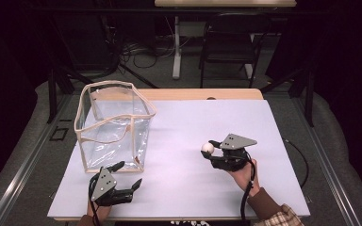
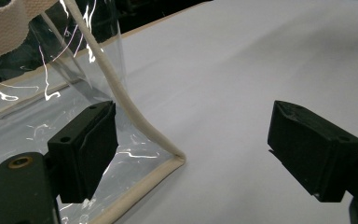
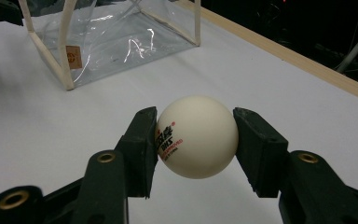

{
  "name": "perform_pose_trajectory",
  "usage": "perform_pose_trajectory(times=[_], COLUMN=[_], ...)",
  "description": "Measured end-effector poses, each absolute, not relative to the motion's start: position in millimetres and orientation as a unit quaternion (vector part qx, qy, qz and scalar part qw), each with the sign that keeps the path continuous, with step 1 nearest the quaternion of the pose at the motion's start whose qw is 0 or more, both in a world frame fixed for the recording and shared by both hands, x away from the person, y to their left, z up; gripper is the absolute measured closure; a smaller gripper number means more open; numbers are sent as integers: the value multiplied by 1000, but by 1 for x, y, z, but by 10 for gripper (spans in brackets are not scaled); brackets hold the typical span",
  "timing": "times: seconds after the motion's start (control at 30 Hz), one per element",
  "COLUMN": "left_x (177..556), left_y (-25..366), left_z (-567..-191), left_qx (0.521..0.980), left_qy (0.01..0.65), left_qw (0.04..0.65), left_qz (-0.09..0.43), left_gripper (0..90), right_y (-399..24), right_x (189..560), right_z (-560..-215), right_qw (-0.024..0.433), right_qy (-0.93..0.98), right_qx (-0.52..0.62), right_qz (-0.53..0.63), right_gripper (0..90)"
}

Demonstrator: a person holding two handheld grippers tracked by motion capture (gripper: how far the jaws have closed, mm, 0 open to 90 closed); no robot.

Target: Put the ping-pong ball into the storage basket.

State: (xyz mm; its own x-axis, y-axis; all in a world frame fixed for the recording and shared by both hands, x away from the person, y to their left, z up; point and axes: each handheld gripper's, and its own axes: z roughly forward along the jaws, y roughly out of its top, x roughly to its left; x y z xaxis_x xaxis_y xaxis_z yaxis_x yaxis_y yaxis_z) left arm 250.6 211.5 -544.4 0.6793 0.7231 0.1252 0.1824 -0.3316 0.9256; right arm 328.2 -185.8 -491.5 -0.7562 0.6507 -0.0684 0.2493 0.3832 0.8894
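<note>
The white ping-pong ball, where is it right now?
The white ping-pong ball sits clamped in the right gripper, right of the clear plastic bag in the high view.

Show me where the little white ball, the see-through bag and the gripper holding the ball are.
white ball [image 3: 197, 136]: right gripper view, its middle.
clear bag [image 1: 114, 123]: high view, its front wall.
right gripper [image 1: 209, 149]: high view, between its fingertips.

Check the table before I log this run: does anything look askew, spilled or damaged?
Only the clear bag: its rim sags and bows unevenly, so it stands slightly misshapen. The ball sits whole in the right gripper. Nothing spilled.
</note>
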Motion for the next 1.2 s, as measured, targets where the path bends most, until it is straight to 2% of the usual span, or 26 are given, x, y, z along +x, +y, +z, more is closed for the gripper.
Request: perform_pose_trajectory(times=[1.2], left_x=[249], left_y=[213], left_z=[-544], left_qx=[769], left_qy=[294], left_qw=[497], left_qz=[274], left_gripper=[158], right_y=[-158], right_x=[345], right_z=[-472], right_qw=[197], right_qy=[810], right_qx=[254], right_qz=[491], right_gripper=[511])
